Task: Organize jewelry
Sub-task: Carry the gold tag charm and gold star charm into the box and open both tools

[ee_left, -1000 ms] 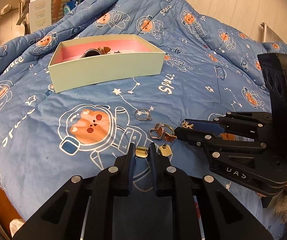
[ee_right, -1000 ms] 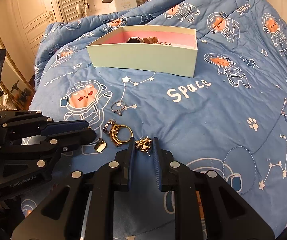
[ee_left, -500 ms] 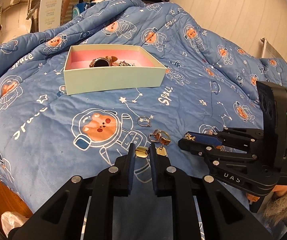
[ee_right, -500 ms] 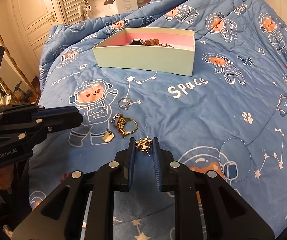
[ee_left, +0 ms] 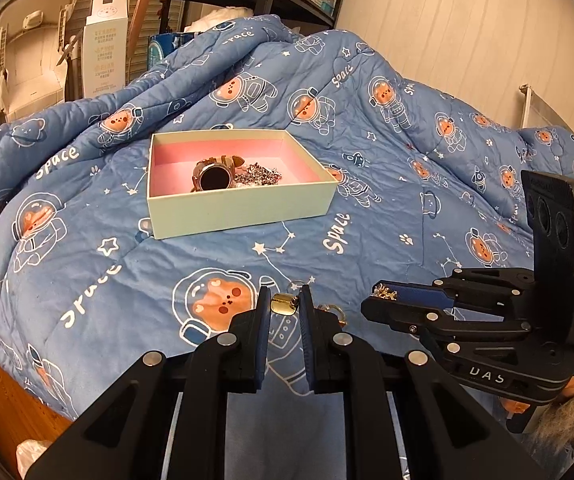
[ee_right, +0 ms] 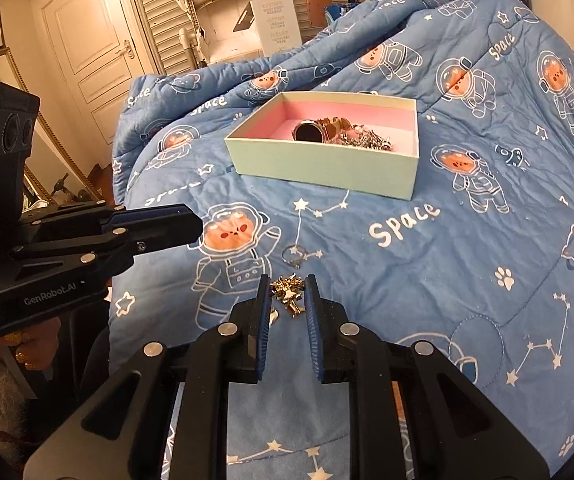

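A blue quilt [ee_left: 367,184] printed with astronaut bears covered the bed, and an open box [ee_left: 239,208] with a pink lining sat near its middle, a watch [ee_left: 213,176] and a tangle of silver chain [ee_left: 257,174] already inside. The left gripper [ee_left: 283,306] was pinched narrow on a small gold earring [ee_left: 282,304], held clear of the quilt. The right gripper [ee_right: 287,296] was closed on a spiky gold star-shaped piece [ee_right: 287,290]. This looked like the carry step: both pieces picked up, neither yet over the box. A silver ring [ee_right: 293,254] lay loose on the quilt between grippers and box (more gold bits showed just below the right gripper's catch, too hidden to name). Next, I judged, each hand would need to reach forward over the box's near wall and open above the pink floor.
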`<state>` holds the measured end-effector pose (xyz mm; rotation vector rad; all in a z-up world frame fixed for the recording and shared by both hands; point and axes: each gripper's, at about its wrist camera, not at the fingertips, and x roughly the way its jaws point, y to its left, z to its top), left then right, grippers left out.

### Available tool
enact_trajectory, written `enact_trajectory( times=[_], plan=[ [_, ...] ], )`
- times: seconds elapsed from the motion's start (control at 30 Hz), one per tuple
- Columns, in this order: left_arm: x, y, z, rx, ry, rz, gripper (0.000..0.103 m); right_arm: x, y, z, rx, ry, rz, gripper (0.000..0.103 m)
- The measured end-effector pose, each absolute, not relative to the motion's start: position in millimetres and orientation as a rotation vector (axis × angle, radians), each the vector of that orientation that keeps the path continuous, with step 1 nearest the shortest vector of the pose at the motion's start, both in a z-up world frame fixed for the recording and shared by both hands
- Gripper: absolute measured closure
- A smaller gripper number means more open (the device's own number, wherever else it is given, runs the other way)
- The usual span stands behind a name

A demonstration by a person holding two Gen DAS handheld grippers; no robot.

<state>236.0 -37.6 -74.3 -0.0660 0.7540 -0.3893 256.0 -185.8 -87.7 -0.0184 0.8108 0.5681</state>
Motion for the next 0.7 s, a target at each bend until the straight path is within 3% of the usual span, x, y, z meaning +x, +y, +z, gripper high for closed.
enact_trajectory(
  times=[0.7],
  plan=[
    [332, -22, -56, -0.081, 0.786, -0.36, 0.089, 354, -173, -47, 0.004, 0.82, 0.578, 0.085]
  ],
)
